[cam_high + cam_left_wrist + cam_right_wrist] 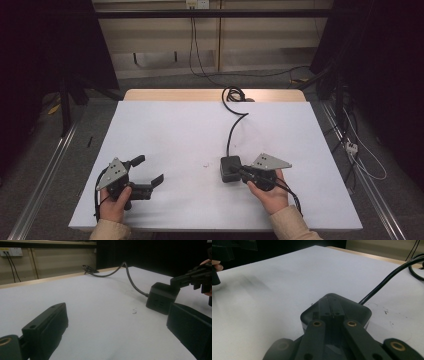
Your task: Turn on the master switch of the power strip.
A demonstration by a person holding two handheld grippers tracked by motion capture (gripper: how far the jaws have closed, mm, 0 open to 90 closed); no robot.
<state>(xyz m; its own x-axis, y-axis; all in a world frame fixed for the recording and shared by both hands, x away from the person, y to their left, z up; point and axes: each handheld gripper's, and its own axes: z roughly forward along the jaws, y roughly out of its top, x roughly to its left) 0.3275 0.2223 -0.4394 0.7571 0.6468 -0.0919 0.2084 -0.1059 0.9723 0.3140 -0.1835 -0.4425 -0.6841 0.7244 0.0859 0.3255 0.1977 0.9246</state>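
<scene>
Two claws on our white bench (165, 125)

Our left claw (150, 170) rests released, jaws spread, at the near left; to the right, our right claw (236, 170) lies clenched, tips together atop the black power cube (229, 168), whose cord (231, 131) runs toward the far edge.

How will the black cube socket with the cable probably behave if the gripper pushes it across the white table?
The black cube socket looks squat and flat-bottomed, so it should probably slide rather than tip or roll. Its thick cable curves back to the far table edge and may drag or turn the cube sideways. The right gripper touches its top, where the smooth plastic could be slippery.
</scene>
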